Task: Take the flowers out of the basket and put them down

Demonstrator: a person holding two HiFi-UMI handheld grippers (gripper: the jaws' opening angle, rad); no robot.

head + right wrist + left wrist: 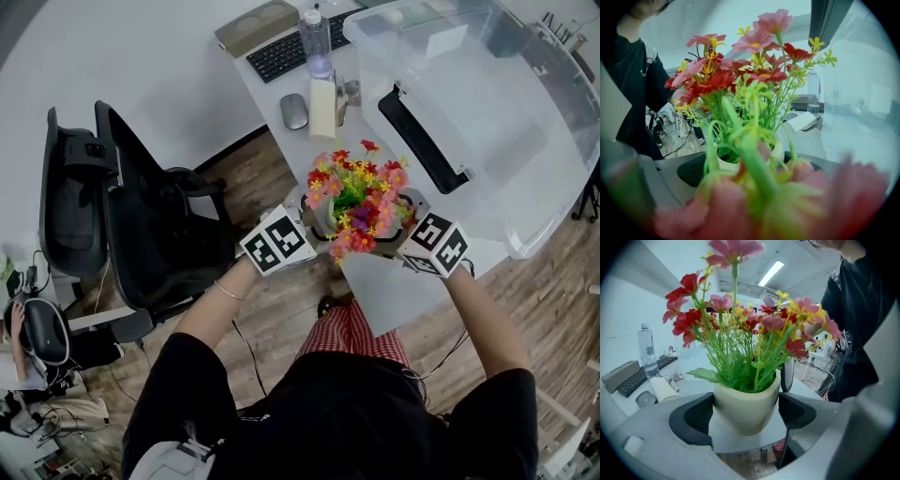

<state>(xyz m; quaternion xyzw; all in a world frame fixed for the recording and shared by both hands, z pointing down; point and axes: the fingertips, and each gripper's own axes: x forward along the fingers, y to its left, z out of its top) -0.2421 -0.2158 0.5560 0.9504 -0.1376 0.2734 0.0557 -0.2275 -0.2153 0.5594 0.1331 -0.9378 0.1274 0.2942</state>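
The white counter fills the head view from 12 o'clock down to the centre, and its near corner points toward the person. A big clear plastic bin with a black handle takes up the counter's 2 o'clock part. A black office chair stands on the wooden floor at 9 o'clock, well apart from the counter.

The flowers, red, pink and yellow blooms on green stems, stand upright at the middle of the view, above the counter's near corner and just beside the bin's 7 o'clock side. They grow out of a cream pot.

The left hand-held gripper comes in from 8 o'clock. Its dark pads are clenched against the two sides of the pot, which sits raised above the counter edge with floor showing under it. The right hand-held gripper comes in from 4 o'clock. Blurred blooms crowd its own view, but behind them the pot sits between its dark pads, which meet the pot's sides.

At 12 o'clock on the counter lies a black keyboard, with a clear water bottle just beside its right end and a grey mouse nearer the person.
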